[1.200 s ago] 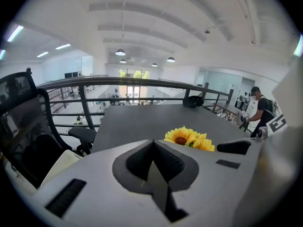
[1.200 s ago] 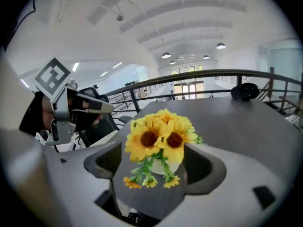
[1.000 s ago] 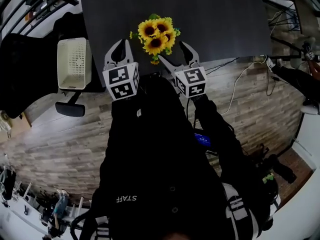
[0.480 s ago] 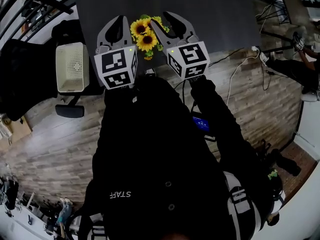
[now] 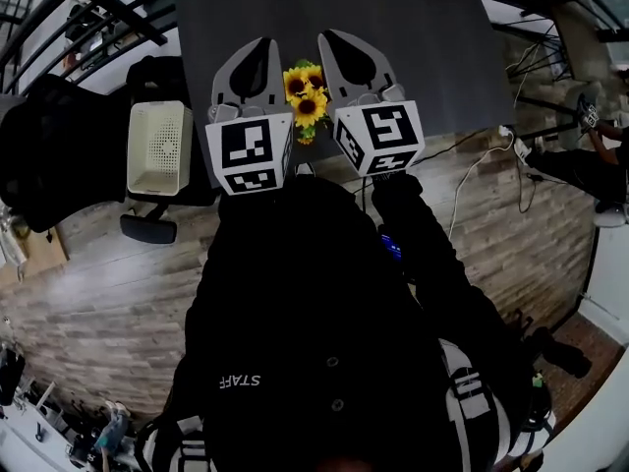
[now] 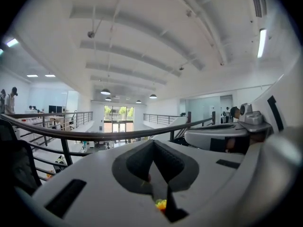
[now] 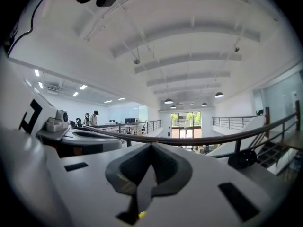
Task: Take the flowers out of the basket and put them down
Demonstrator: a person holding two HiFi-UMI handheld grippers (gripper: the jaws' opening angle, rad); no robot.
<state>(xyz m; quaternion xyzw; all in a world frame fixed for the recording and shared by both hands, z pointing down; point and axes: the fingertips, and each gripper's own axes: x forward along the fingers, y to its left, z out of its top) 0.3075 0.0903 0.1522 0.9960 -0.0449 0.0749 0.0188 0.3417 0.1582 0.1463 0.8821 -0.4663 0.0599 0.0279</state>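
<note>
A bunch of yellow sunflowers point(image 5: 307, 94) lies on the dark table point(image 5: 423, 37), seen between my two raised grippers in the head view. The left gripper point(image 5: 257, 49) and the right gripper point(image 5: 340, 39) both point upward, well above the table, side by side. In the left gripper view the left gripper point(image 6: 152, 148) has its pads together with nothing in them. The right gripper point(image 7: 151, 150) is likewise shut and holds nothing. A white perforated basket point(image 5: 159, 147) stands left of the table, apart from both grippers; no flowers show in it.
A black chair point(image 5: 59, 155) stands by the basket at the left. Cables point(image 5: 482, 155) trail over the wooden floor at the right. Both gripper views look out at a ceiling, a balcony railing point(image 6: 71, 131) and distant people.
Both grippers have lifted away from the sunflowers and now point upward. The right jaws have closed on nothing. The sunflowers stay on the table.
</note>
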